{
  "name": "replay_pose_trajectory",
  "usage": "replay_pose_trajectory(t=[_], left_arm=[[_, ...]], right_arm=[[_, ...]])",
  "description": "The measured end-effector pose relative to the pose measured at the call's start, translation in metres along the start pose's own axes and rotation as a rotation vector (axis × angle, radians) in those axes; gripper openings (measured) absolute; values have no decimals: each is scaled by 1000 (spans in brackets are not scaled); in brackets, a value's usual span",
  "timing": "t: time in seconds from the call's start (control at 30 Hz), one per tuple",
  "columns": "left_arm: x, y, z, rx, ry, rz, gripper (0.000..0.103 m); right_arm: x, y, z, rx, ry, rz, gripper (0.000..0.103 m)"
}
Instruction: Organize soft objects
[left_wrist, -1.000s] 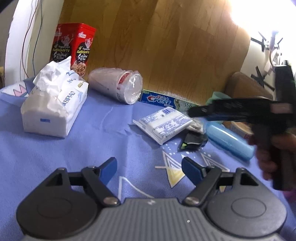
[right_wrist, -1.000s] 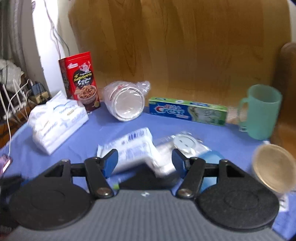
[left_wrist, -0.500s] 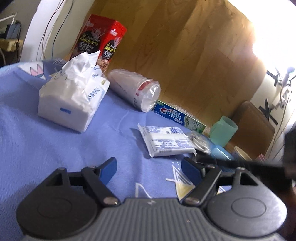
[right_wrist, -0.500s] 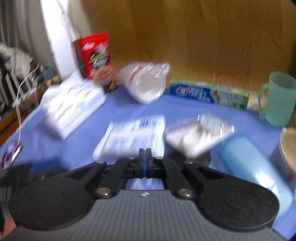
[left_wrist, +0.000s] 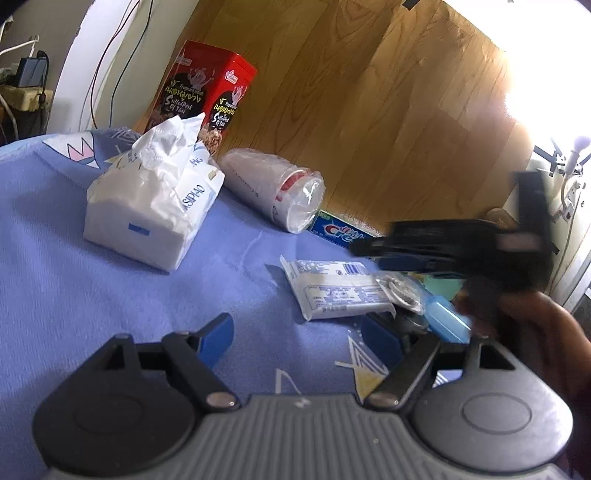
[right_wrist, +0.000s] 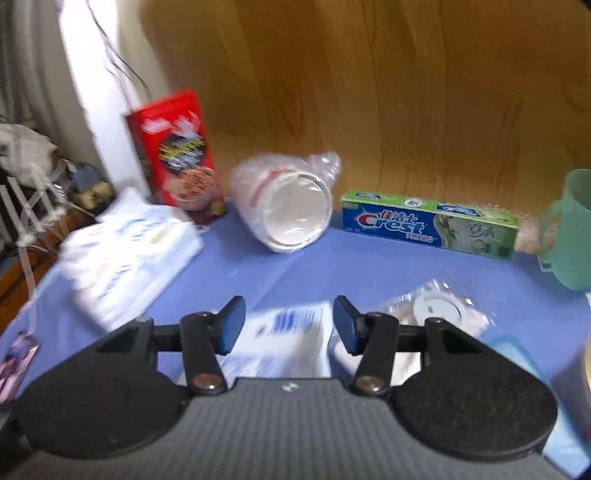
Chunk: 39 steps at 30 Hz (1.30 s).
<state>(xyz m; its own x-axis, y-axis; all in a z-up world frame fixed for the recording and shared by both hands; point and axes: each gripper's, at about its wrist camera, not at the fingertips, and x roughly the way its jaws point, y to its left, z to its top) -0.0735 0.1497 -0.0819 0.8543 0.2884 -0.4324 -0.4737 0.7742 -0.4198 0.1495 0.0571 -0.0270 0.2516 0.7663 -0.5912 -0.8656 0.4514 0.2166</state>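
A white soft tissue pack (left_wrist: 147, 218) (right_wrist: 125, 251) lies at the left on the blue cloth (left_wrist: 74, 295). A small flat white packet with blue print (left_wrist: 336, 288) (right_wrist: 284, 339) lies mid-table. My left gripper (left_wrist: 299, 338) is open and empty, low over the cloth, near the packet. My right gripper (right_wrist: 288, 325) is open and empty, hovering just above the small packet; it shows blurred in the left wrist view (left_wrist: 424, 251).
A red snack box (left_wrist: 207, 96) (right_wrist: 173, 155), a bagged stack of cups on its side (left_wrist: 273, 188) (right_wrist: 284, 206) and a Crest toothpaste box (right_wrist: 428, 223) line the wooden back wall. A green mug (right_wrist: 569, 229), a clear wrapped disc (right_wrist: 436, 306) and a blue case (left_wrist: 443, 321) sit right.
My right gripper shut half a second ago and is open again now, lifted over the small packet. My left gripper swung left, then back toward the packet.
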Motion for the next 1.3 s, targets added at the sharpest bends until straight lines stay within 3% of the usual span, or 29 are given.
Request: replay_pose_trajectory(t=[0.13,0.27,0.47,0.77,0.9,1.07,1.17,1.3], left_arm=[[-2,2,0,-5,-12,-2,78],[-5,5,1,-25,-32,-3,78],[-9,12,3,-82,-59,18,79],[-1,9,4,-67,6,7,83],[-1,17,5,-108,48,-24,84],[-20,6,5,-77,89,-72,84],[-27,-12,6,-16,103,-85,84],[-22,-18,7,-31,157,-69,84]], right_arm=[[38,-5,4,52,106,19,55],[34,1,-5,48,136,86,52],[-5,3,-41,22,126,120,48],[-75,13,-106,43,114,261,49],[-99,22,-125,9,57,219,70],[-104,38,-131,-155,25,156,77],[-97,39,-121,-181,4,169,88],[-82,48,-113,-206,12,204,91]])
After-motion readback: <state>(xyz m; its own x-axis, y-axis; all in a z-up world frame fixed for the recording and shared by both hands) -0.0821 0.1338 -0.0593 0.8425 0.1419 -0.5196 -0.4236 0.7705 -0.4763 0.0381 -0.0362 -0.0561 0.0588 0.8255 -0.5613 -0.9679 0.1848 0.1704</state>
